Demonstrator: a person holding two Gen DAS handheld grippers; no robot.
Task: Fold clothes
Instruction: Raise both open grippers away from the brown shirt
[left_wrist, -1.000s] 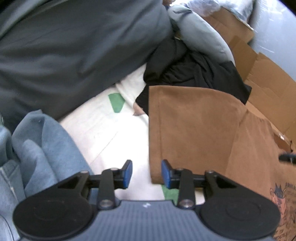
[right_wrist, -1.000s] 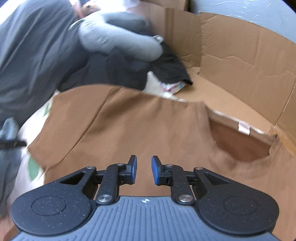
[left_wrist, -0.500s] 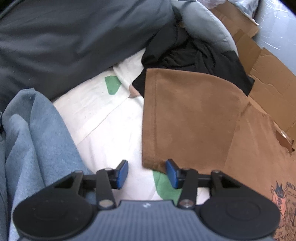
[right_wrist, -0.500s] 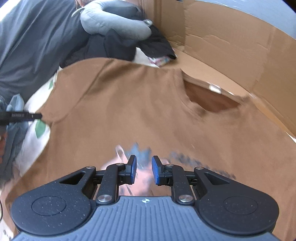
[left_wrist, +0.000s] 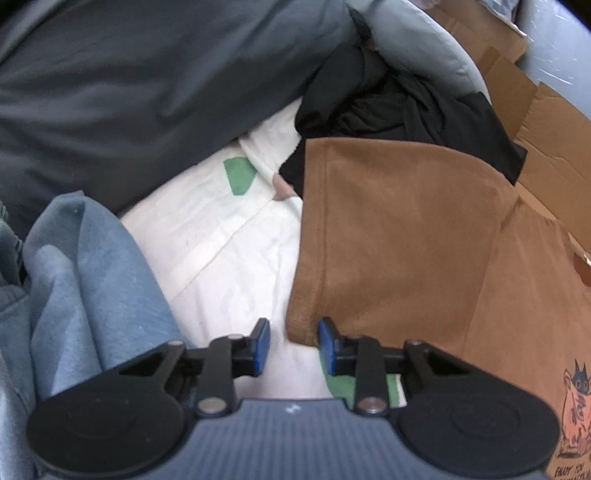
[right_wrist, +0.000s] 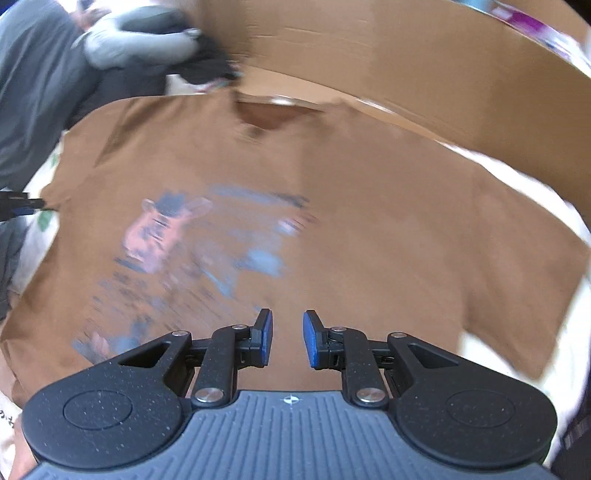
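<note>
- Left wrist view: the left gripper has its jaws parted and empty, straddling the lower corner of a brown T-shirt sleeve; no pad visibly touches the cloth.
- The shirt spreads from centre toward 4 o'clock over a white sheet with green patches.
- A blue-grey garment lies at 8 o'clock, black clothing at 1 o'clock, and cardboard at 2 o'clock.
- Right wrist view, blurred: the right gripper hovers with jaws apart, holding nothing, over the shirt's printed chest graphic.
- The shirt lies flat, its neckline at 12 o'clock.
</note>
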